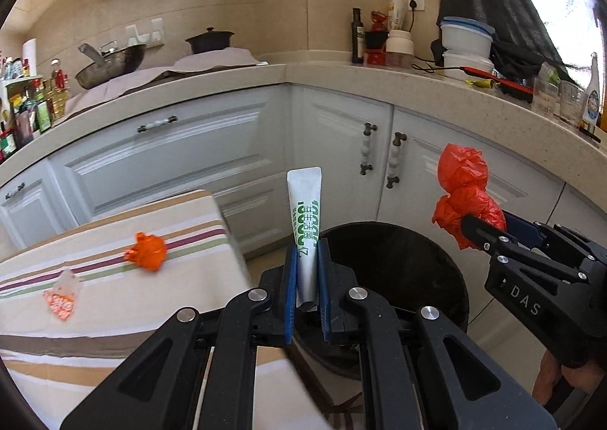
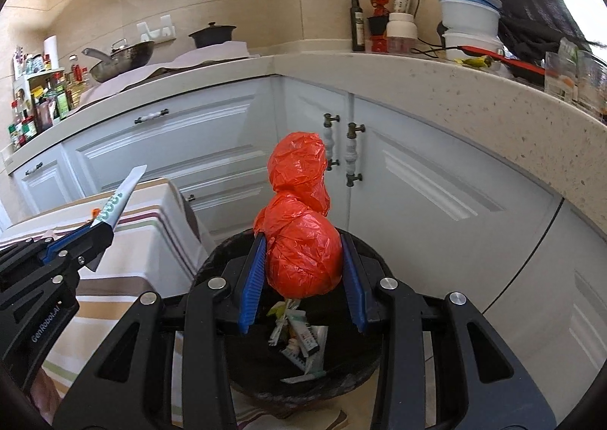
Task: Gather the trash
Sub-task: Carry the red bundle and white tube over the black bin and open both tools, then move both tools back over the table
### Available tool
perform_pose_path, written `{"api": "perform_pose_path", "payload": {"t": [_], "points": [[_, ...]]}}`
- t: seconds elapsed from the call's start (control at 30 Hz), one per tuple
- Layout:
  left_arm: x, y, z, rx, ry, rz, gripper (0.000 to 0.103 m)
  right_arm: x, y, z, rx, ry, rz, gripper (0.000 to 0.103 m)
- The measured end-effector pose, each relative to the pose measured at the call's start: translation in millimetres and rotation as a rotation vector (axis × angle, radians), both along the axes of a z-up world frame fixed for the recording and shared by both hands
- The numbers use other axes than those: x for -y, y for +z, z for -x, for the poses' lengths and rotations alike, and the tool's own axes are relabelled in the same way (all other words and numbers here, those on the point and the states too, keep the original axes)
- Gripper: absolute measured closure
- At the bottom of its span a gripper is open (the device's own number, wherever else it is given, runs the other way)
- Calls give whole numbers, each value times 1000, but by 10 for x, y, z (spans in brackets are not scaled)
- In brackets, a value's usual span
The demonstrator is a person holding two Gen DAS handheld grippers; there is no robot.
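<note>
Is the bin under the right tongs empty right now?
No. In the right wrist view, the black bin already holds several wrappers and a small tube on its bottom, below the red bag in the right tongs.

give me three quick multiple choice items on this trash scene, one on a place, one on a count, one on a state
1. Where is the black round trash bin?
A. on the countertop
B. on the floor beside the striped-cloth table
C. inside a cabinet

2. How many trash pieces lie on that table in the left wrist view?
A. two
B. none
C. five

3. What is the state of the right gripper?
A. open and empty
B. shut on a glass bottle
C. shut on the crumpled orange plastic bag

Answers:
1 B, the bin stands low against the table edge.
2 A, a small orange plastic wad and a torn orange-and-white wrapper.
3 C, both blue pads press the bag above the bin, while the left gripper clamps a white tube with green print.
</note>
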State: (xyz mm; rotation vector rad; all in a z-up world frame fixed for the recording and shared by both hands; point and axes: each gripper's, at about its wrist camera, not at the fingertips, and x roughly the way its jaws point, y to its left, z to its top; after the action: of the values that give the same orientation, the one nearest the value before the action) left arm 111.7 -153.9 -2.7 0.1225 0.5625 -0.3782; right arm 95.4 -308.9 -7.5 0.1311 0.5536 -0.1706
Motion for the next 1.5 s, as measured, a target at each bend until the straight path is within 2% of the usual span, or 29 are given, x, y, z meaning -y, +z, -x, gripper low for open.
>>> {"api": "perform_pose_path", "payload": {"t": [0.07, 0.13, 0.17, 0.2, 0.3, 0.57, 0.77, 1.0, 1.5], "points": [[72, -29, -49, 1, -15, 0, 89, 60, -32, -43, 0, -11, -3, 65], [165, -69, -106, 12, -16, -14, 81, 129, -82, -100, 0, -22, -14, 56], [192, -90, -134, 11, -11, -21, 74, 153, -102, -112, 0, -29, -18, 54], [210, -114, -162, 6, -10, -21, 68, 178, -124, -129, -4, -36, -21, 53], [220, -162, -204, -2, 0, -21, 62, 230, -184, -152, -17, -46, -36, 53], [113, -170, -205, -10, 39, -30, 60, 186, -202, -139, -23, -41, -36, 53], [-73, -99, -154, -6, 82, -30, 54, 68, -120, -141, -9, -20, -40, 53], [-536, -35, -81, -9, 172, -25, 47, -258, -43, -245, -2, 57, -61, 50], [-1954, -101, -112, -38, 482, -43, 38, -1507, 8, -711, -34, 306, -58, 49]]}}
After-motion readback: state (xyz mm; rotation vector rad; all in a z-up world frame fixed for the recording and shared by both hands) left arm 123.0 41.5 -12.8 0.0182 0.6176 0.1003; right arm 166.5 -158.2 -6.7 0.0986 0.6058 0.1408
